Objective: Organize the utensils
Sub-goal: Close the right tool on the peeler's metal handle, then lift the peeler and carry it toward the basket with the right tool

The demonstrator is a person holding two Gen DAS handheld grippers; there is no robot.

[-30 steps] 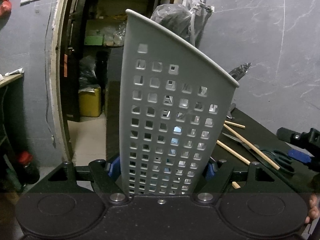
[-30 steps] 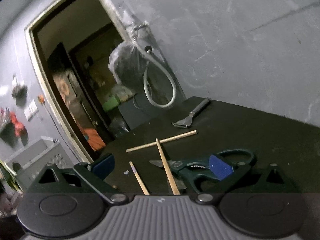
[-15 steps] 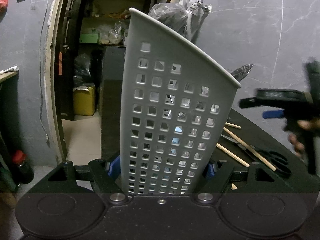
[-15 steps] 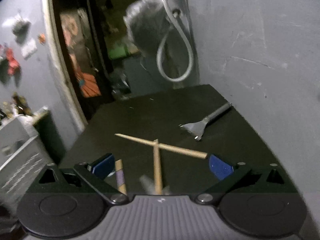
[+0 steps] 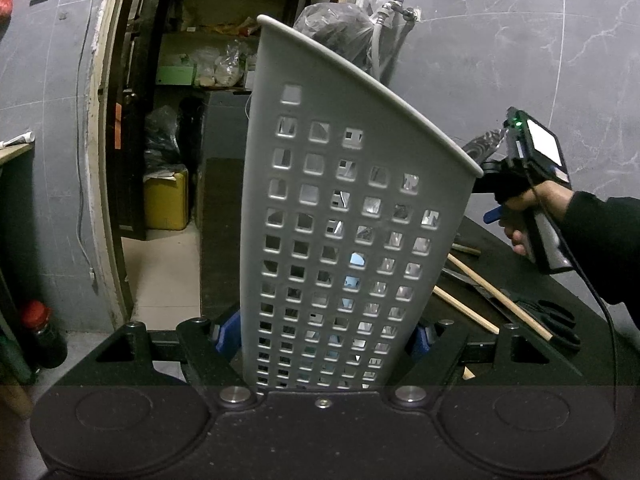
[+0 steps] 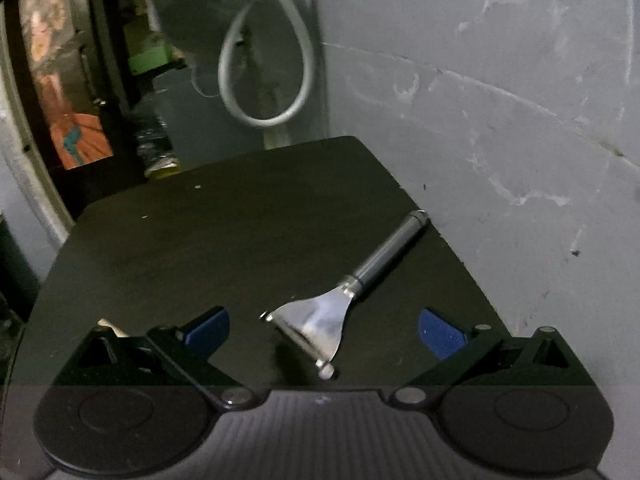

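Observation:
My left gripper [image 5: 322,334] is shut on a tall grey perforated utensil basket [image 5: 340,216] and holds it upright; shiny utensils show through its holes. In the right wrist view my right gripper [image 6: 322,328] is open and empty, its blue pads on either side of a steel peeler [image 6: 340,300] with a dark handle that lies on the black table [image 6: 224,232]. In the left wrist view the right gripper's body [image 5: 532,184] is held in a hand to the right of the basket, above wooden chopsticks [image 5: 492,292] and black scissors [image 5: 556,320].
A grey wall [image 6: 500,100] borders the table on the right. A hose loop [image 6: 268,76] and a dark bag hang at the table's far end beside an open doorway [image 5: 168,160]. A yellow container [image 5: 166,200] stands on the floor beyond.
My right gripper has risen and moved forward from the scissors and chopsticks to the peeler. The left gripper still holds the basket, nearly unmoved.

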